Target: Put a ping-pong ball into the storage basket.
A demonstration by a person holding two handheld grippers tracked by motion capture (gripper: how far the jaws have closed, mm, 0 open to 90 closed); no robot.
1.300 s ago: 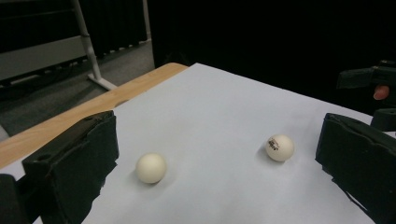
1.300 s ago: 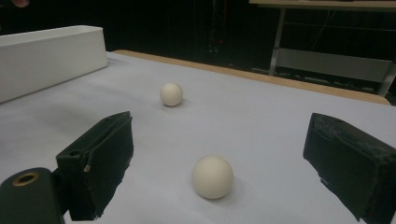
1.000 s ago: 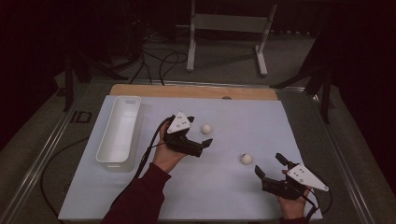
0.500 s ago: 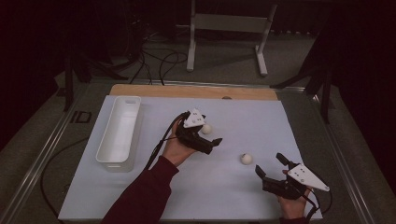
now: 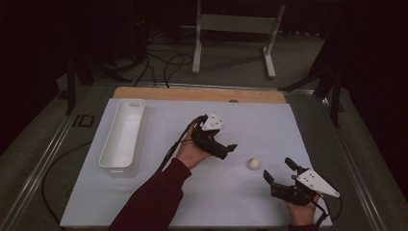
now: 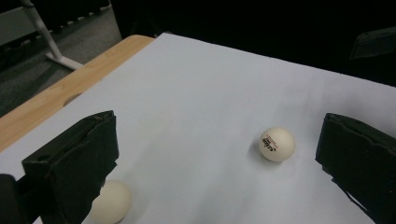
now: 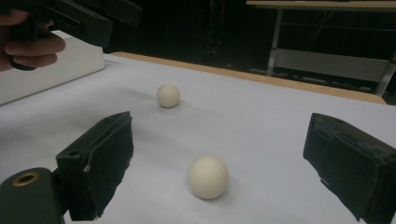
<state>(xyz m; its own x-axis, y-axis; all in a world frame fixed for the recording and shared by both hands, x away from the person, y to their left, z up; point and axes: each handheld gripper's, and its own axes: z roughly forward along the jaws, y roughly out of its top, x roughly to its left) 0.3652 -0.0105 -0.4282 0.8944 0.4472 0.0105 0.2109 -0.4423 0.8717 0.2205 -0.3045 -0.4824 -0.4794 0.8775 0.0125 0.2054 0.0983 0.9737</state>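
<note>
Two white table tennis balls lie on the white sheet. The printed ball [image 6: 277,144] [image 5: 253,163] [image 7: 208,176] rests between my two grippers. The other ball [image 6: 112,200] [image 7: 168,95] sits low beside my left gripper's left jaw, half hidden by it. My left gripper [image 5: 227,150] [image 6: 219,140] is open, held above the sheet and pointing right toward the printed ball. My right gripper [image 5: 277,169] [image 7: 219,140] is open near the front right, and the printed ball lies just ahead of its jaws, untouched.
A long white tray [image 5: 103,155] [image 7: 46,70] stands at the left of the sheet. A wooden table edge [image 5: 202,95] runs along the back. Beyond it stand a metal frame's legs [image 5: 197,48] and floor cables.
My left gripper has moved right and toward the sheet's middle, passing over the far ball and covering it in the high view. The right gripper and the printed ball have stayed put.
</note>
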